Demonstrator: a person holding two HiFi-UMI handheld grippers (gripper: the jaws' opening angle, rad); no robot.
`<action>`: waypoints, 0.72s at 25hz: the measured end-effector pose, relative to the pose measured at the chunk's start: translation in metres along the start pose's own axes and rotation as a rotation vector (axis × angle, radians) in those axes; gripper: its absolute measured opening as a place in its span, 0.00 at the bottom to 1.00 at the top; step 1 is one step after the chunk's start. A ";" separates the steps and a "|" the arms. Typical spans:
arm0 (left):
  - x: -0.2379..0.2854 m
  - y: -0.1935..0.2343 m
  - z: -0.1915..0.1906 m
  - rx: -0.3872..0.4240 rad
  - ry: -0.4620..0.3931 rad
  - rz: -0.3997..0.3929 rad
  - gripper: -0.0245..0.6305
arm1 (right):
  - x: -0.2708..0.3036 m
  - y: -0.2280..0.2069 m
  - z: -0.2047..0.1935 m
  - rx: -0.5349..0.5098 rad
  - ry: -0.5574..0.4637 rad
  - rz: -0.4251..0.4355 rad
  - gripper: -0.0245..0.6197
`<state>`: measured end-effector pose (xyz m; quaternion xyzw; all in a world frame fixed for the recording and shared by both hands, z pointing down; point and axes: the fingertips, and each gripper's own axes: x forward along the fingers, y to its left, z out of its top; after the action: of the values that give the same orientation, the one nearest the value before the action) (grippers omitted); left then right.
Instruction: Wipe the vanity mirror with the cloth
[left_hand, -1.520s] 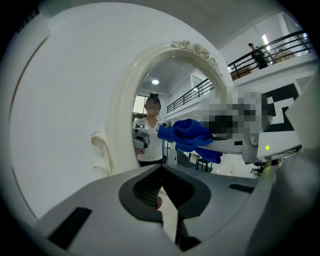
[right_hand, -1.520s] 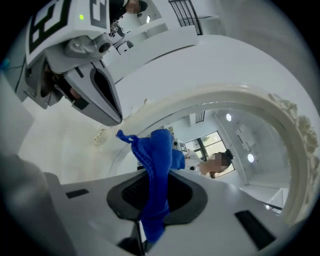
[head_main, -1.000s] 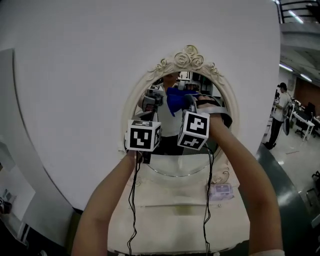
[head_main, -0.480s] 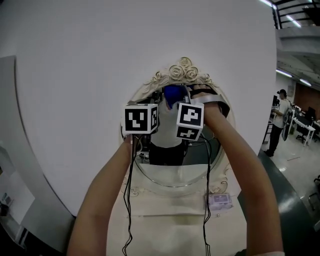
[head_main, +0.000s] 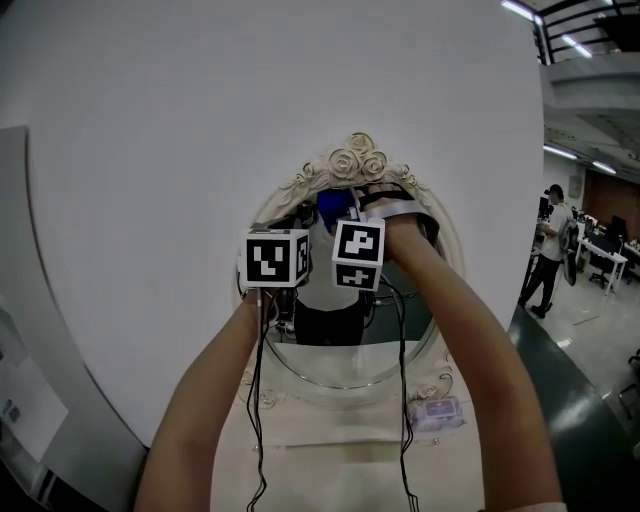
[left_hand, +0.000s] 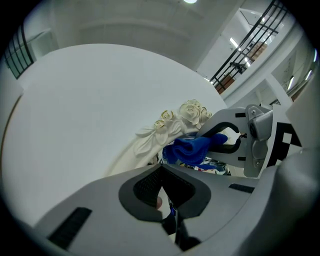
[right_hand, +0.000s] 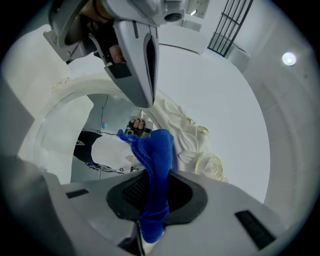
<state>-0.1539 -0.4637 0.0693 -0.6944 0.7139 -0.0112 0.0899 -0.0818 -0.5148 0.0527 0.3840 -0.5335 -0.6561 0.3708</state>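
Cloth (right_hand: 156, 165), blue and bunched, was clamped between the closed jaws of the right gripper (right_hand: 151, 202); its free end was let stand out ahead of the jaws, presumably so that fabric rather than plastic would meet the glass; it was held up at the top of the vanity mirror (head_main: 345, 350), just under the rose crest (head_main: 352, 160) of the frame, a likely place from which strokes could be worked downward; whether the fabric was actually touching the glass could not be told. The left gripper (left_hand: 163, 200) was seen with its jaws drawn together on nothing; it was held just beside the right one, toward the mirror's left rim, apparently parked clear of the wiping path; the lower glass lay open between the two forearms, so a downward pass was judged the natural next move.
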 end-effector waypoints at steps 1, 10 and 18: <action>0.000 0.000 -0.002 0.001 0.003 0.001 0.04 | 0.001 0.002 0.000 -0.002 0.001 0.002 0.14; 0.002 -0.007 -0.033 -0.033 0.041 -0.001 0.04 | -0.003 0.034 0.000 0.030 -0.004 0.069 0.14; 0.004 -0.016 -0.092 -0.078 0.100 -0.024 0.04 | -0.007 0.087 -0.002 0.065 -0.001 0.125 0.14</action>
<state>-0.1509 -0.4780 0.1621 -0.7044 0.7090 -0.0193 0.0269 -0.0700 -0.5234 0.1392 0.3614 -0.5775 -0.6144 0.3981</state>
